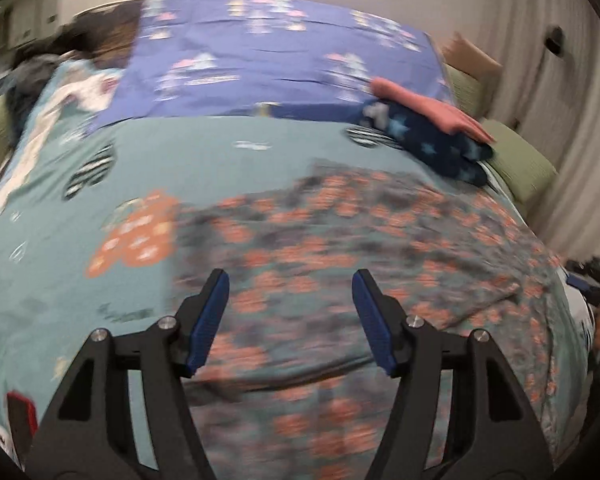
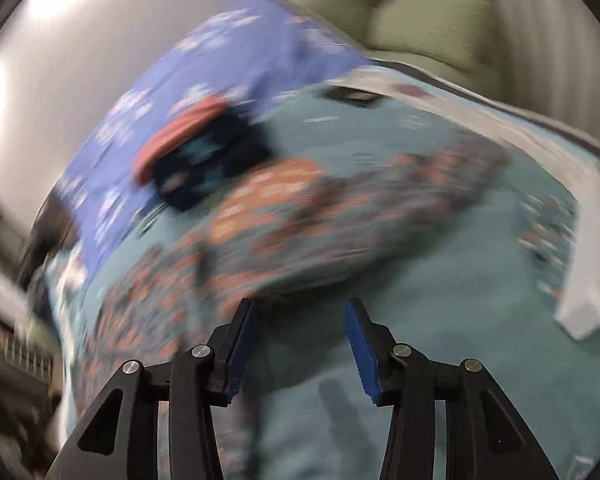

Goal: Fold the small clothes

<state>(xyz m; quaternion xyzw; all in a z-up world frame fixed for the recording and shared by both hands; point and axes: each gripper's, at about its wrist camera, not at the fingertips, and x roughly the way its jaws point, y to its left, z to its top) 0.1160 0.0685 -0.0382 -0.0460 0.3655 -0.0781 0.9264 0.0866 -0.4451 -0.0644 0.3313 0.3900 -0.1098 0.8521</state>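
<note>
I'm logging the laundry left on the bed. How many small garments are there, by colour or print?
Grey garment with orange floral print: 1, spread flat
Navy garment with stars: 1, folded
Pink garment: 1, folded, lying on the navy one
Total: 3

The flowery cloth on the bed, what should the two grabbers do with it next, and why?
Probably lower both onto its near edge and pinch. The flowery cloth lies spread on the teal bedcover, not yet folded like the pink piece and starry piece stacked beyond it. The left gripper and right gripper are both open and hold nothing. The views are blurred, so this is a guess.
</note>
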